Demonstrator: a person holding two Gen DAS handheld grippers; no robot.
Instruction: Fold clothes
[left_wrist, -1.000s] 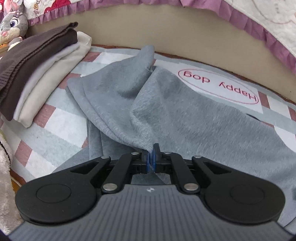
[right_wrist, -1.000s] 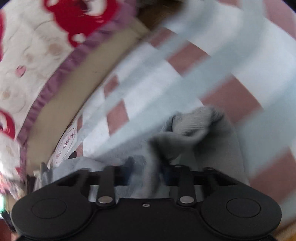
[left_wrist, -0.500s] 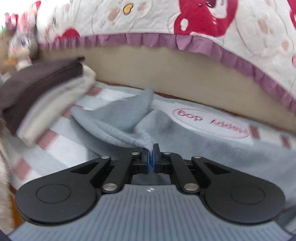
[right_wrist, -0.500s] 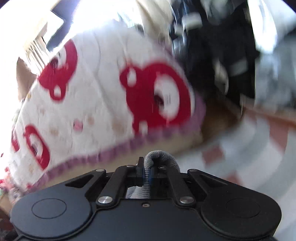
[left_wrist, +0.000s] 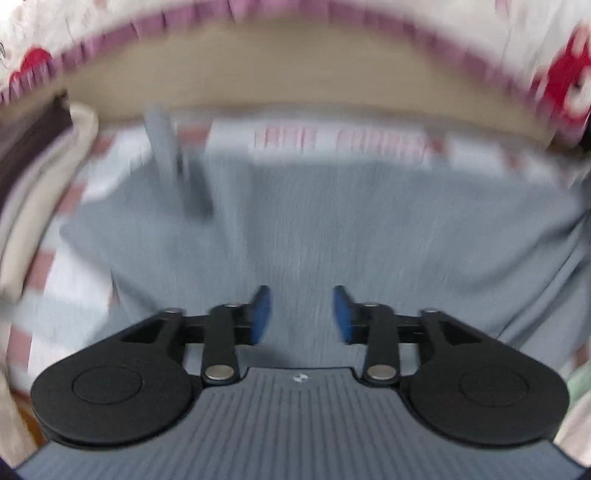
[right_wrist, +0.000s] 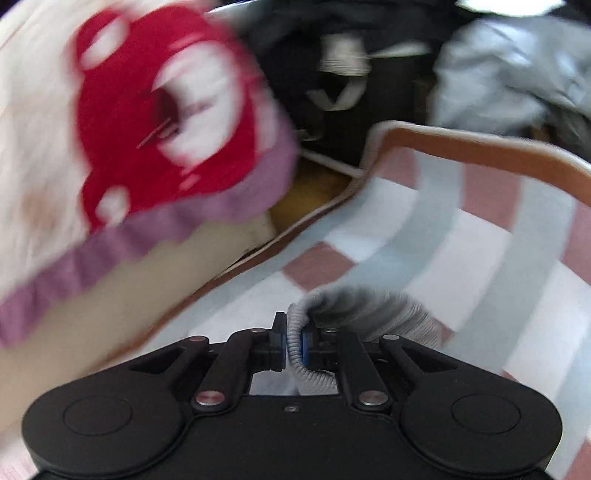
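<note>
Grey garment (left_wrist: 351, 229): one piece, spread flat over the checked mat (left_wrist: 74, 280), covering most of the mat in the left wrist view. One narrow strip of it (left_wrist: 173, 162) reaches toward the far edge at upper left. View is motion-blurred; fabric detail cannot be read.

Left gripper (left_wrist: 301, 314): above the near part of the garment, jaws opening, blue pads (left_wrist: 260, 314) well apart. Nothing between them; grey cloth shows through the gap below.

Right gripper (right_wrist: 293, 341): jaws opening slightly, though the pads still press on one ribbed grey cuff or hem (right_wrist: 295, 332) of the garment. The ribbed edge loops out to the right of the jaws (right_wrist: 369, 306) and hangs above the mat (right_wrist: 480, 240).

Surroundings, left wrist view: one stack of folded clothes (left_wrist: 40, 158) at the left edge of the mat, dark brown piece on top, at least two pale pieces under it. It lies just beside the garment's left side. A beige band (left_wrist: 295, 74) runs behind the mat, and over it a quilt with purple frill and red print (left_wrist: 569, 77).

Right wrist view: same quilt (right_wrist: 129, 129) at left, close to the mat's brown-trimmed corner (right_wrist: 480, 147). Beyond that corner, one dark heap (right_wrist: 351, 74) and one pale grey crumpled heap (right_wrist: 509, 74); what they are cannot be told.
</note>
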